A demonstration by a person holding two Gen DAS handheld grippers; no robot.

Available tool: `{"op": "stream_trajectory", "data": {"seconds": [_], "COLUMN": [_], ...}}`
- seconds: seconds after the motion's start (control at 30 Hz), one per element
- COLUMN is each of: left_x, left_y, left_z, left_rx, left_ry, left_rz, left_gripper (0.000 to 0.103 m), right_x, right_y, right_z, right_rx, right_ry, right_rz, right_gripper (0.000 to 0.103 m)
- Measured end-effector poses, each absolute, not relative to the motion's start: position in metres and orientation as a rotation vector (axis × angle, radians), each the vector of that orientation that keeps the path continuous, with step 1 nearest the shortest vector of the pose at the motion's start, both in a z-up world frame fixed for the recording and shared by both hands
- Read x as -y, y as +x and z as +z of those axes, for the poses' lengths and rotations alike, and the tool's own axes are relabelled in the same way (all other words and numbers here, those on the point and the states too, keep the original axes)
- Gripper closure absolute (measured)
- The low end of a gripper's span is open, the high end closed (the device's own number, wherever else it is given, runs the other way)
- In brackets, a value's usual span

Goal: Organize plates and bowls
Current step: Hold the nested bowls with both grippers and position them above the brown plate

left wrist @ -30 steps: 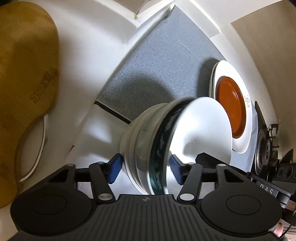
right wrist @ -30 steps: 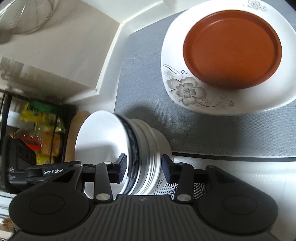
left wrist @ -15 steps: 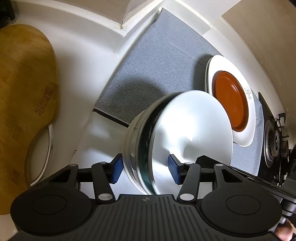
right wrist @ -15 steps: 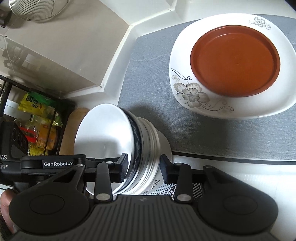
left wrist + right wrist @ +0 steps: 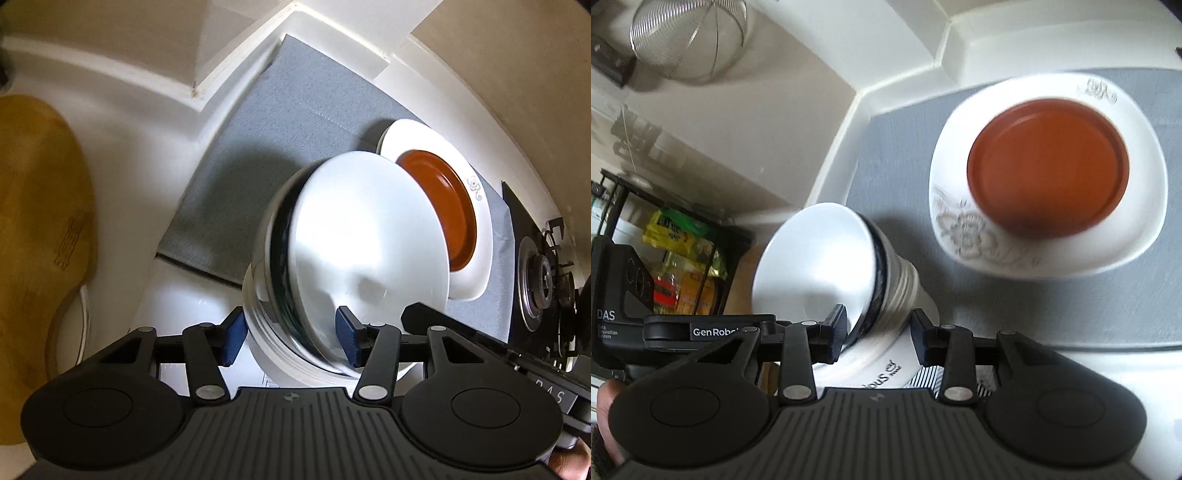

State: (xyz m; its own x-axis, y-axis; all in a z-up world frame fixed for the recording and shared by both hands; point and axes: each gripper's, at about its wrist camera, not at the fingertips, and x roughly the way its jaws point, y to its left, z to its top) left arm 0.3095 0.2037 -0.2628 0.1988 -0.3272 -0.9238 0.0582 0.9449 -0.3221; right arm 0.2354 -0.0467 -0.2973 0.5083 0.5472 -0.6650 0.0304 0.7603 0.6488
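Left wrist view: the left gripper (image 5: 291,338) is pinching the stack of bowls (image 5: 354,266) at its rim, one blue finger pad (image 5: 232,338) against the outer wall, the other inside the top white bowl. The stack is tipped on its side, mouth toward 3 o'clock. At 2 o'clock, partly hidden behind the stack, the brown plate (image 5: 441,206) sits on the white floral plate (image 5: 476,258), both on the grey mat (image 5: 280,155). The wooden cutting board (image 5: 40,236) fills 9 o'clock on the white counter (image 5: 122,155). A gas burner (image 5: 543,273) lies at 3 o'clock, and the right gripper's black body crosses in at 4 o'clock.

Right wrist view: the right gripper (image 5: 879,334) also clamps the stack of bowls (image 5: 842,273), one finger inside the top bowl, the other against the outer side. The mouth faces 9 o'clock. The brown plate (image 5: 1049,170) on the white floral plate (image 5: 1141,206) lies at 1 o'clock on the grey mat (image 5: 897,155), apart from the stack. A wire strainer (image 5: 687,40) hangs at 11 o'clock; a black rack (image 5: 679,251) with packets stands at 9 o'clock.
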Motion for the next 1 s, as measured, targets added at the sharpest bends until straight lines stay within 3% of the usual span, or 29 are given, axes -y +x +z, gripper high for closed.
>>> {"op": "stream_trajectory", "data": {"seconds": [0.23, 0.37, 0.5, 0.73, 1.0], "left_x": [-0.199, -0.203, -0.219, -0.243, -0.247], "left_y": [0.309, 0.300, 0.297, 0.306, 0.321], "left_z": [-0.271, -0.285, -0.286, -0.245, -0.281], "left_rx": [-1.345, -1.397, -1.402, -1.238, -1.339], "left_ry": [-0.196, -0.220, -0.314, -0.335, -0.426], "left_rz": [-0.279, -0.280, -0.311, -0.346, -0.342], "left_gripper": [0.049, 0.052, 0.055, 0.053, 0.050], "right_x": [0.047, 0.049, 0.054, 0.049, 0.064], "right_y": [0.237, 0.230, 0.227, 0.230, 0.250], "right_z": [-0.309, -0.321, -0.328, -0.290, -0.319], "right_rx": [-1.010, -1.055, -1.071, -0.936, -1.032], "right_ry": [0.612, 0.640, 0.686, 0.578, 0.720], "right_rz": [0.355, 0.346, 0.301, 0.373, 0.304], "right_gripper": [0.065, 0.072, 0.071, 0.065, 0.066]}}
